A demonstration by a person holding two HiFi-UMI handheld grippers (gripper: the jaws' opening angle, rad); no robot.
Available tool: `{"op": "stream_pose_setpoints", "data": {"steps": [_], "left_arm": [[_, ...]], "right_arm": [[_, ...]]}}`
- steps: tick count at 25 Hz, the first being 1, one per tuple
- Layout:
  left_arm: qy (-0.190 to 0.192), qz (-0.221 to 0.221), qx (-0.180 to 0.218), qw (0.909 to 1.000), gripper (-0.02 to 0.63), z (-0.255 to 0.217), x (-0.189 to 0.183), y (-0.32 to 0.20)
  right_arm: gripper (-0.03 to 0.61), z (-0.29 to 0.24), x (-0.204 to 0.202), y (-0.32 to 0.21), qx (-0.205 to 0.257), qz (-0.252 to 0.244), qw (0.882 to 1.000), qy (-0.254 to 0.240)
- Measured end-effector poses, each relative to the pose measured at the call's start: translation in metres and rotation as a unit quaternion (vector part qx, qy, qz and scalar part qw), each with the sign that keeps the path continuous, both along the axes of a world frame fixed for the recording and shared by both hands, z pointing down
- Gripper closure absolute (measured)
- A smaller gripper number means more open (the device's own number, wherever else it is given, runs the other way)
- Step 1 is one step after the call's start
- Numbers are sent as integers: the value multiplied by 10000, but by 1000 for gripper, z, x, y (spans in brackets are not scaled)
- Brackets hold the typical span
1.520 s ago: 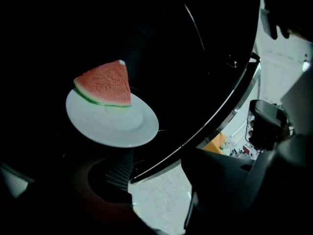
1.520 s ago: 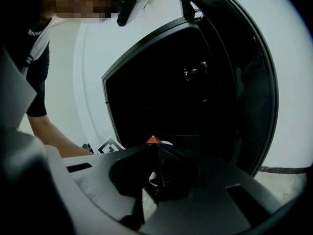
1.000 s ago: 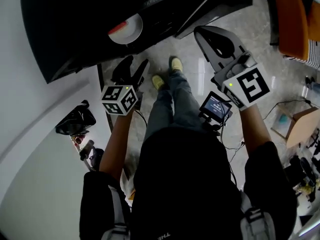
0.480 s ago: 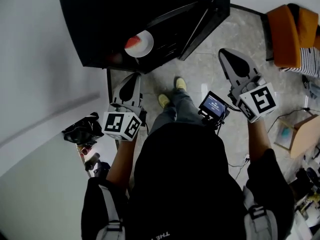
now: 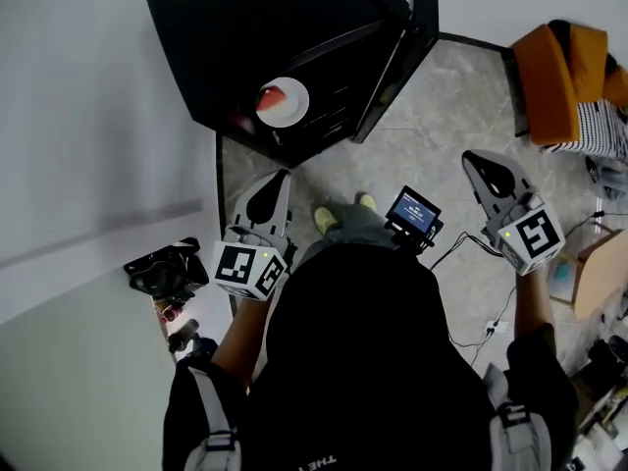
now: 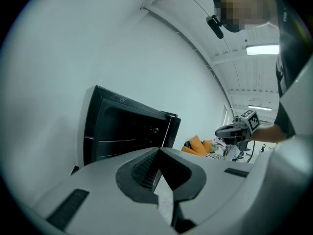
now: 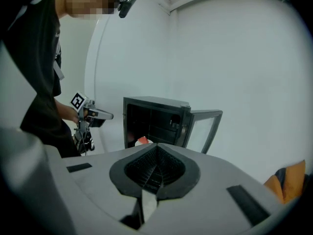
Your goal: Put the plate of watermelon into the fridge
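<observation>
The black fridge [image 5: 245,37] is the biggest thing I see, and its door [image 5: 397,52] stands open at its right side. In the right gripper view the fridge [image 7: 151,119] shows its dark inside to me, with the door [image 7: 208,126] swung out.

The left gripper [image 5: 276,178] hangs in front of the fridge, just before its left part, and it points toward the fridge. Its jaws are fully together and nothing is between them; in the left gripper view the two grey tips [image 6: 159,150] meet in one line, with the fridge [image 6: 122,131] behind them. The right gripper [image 5: 481,159] is further from the fridge, well apart from the open door on the door's side. Its jaws are also pressed together and hold nothing; in its own view the ribbed pads [image 7: 155,166] close on each other with only a thin seam.

The white plate [image 5: 283,102] is inside the fridge, near the front opening, and neither gripper touches it. On the plate lies the red watermelon [image 5: 272,97], on the half nearer the fridge's left wall. The right gripper view shows the watermelon [image 7: 142,141] low in the compartment.
</observation>
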State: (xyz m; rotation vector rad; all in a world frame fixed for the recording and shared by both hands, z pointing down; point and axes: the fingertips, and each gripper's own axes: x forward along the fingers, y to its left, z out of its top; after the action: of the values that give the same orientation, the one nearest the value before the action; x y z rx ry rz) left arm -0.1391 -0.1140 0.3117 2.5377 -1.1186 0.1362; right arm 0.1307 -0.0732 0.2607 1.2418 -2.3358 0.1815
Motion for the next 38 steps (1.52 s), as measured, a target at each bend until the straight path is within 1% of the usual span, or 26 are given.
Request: {"op": "stream_pose_setpoints", "data": {"steps": [2,3,4,6,9,11,12,16,22,28,33,38], "left_arm": [[-17,38,122,9999,601,-9,1,5],[-19,41,174,9998,601,-13,1,7],[-15,33,213,9998,601,-17,3,9],[-2,33,280,9996,601,-24,8,14],[14,52,395,9992,601,-36,19,21],[30,-4,448,9990,601,-43,23,26],[42,-42,462,9989,601,-46,25,29],[103,-121,466,9988,601,-55,41,47],[118,-21,623,9980,601,-67,84,82],[115,14,713,9974,601,-76,124,124],[144,18,767,9970,601,-83,150,162],[151,54,770,9969,601,-80,171,204]], "right_arm": [[565,-4,6,12,-76,-32,10000,37],[565,-5,9,18,-123,-35,9999,-46],[565,-6,10,20,-113,-4,9998,-185],[565,-13,6,17,77,143,9983,-554],[565,-21,-2,11,293,353,9929,-1099],[565,-21,-4,15,287,345,9888,-1421],[565,-19,-2,19,251,342,9881,-1476],[565,-18,12,35,262,377,9868,-1555],[565,-24,39,68,466,364,9863,-1539],[565,-21,66,108,597,445,9837,-1634],[565,-23,86,143,697,490,9797,-1815],[565,-20,102,179,753,490,9783,-1865]]}}
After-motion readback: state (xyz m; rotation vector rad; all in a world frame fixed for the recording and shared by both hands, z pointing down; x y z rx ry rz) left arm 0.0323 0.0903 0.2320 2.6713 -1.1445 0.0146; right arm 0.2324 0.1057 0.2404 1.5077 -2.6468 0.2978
